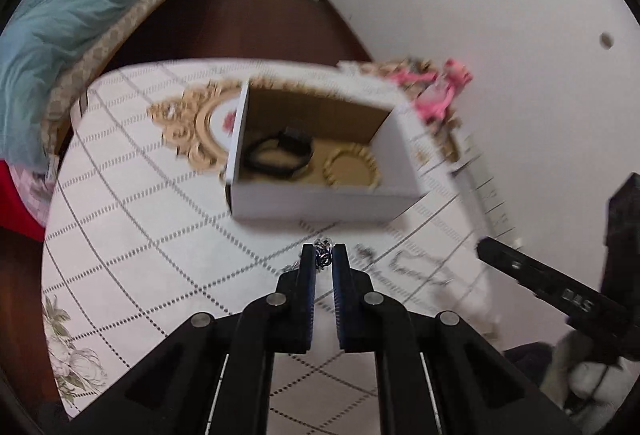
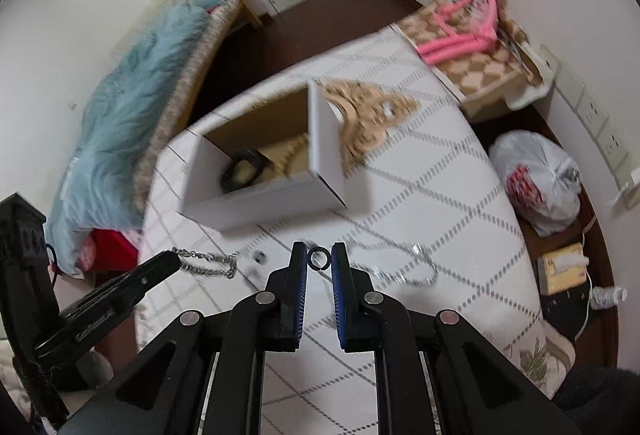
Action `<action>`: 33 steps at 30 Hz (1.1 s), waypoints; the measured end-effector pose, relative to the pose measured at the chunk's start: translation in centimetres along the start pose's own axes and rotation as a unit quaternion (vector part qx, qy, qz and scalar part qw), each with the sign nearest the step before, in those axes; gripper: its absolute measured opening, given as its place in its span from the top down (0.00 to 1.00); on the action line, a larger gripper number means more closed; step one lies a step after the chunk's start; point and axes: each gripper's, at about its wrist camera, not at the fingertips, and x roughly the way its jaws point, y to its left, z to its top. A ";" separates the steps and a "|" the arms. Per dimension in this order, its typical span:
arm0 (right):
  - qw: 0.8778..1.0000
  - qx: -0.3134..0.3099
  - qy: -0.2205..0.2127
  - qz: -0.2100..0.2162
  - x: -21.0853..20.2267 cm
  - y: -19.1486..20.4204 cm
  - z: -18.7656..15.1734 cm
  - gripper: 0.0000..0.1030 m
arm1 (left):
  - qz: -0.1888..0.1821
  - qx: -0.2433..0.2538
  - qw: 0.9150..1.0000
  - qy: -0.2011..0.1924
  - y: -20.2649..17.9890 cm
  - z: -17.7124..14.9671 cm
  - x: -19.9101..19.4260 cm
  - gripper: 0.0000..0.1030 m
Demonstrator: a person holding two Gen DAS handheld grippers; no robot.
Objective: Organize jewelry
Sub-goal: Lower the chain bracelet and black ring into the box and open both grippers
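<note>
Now my left gripper [image 1: 323, 258] grips a silver chain [image 1: 322, 255] and my right gripper [image 2: 319, 258] pinches a dark ring [image 2: 319, 258]; I should carry both slowly over the white box [image 2: 256, 201] at frame center.

White raised letters reading "DAS" stand on the black arm of the right claw [image 1: 486, 249], seen in the left wrist view at the right edge. In the right wrist view, embossed lettering on the left claw [image 2: 170, 259] is too blurred to read. No other text is legible.
</note>
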 end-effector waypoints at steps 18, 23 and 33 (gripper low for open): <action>0.993 -0.084 0.077 -0.014 8.7 6.6 11.7 0.88 | 0.011 0.005 0.999 0.039 0.8 11.4 5.8 0.94; 0.987 -0.091 0.130 -0.028 11.9 6.3 12.2 0.87 | 0.058 -0.023 0.996 0.071 2.1 12.5 7.9 0.92; 0.986 -0.086 0.131 -0.050 12.3 5.8 12.6 0.43 | 0.148 -0.025 0.988 0.043 4.3 12.3 7.2 0.23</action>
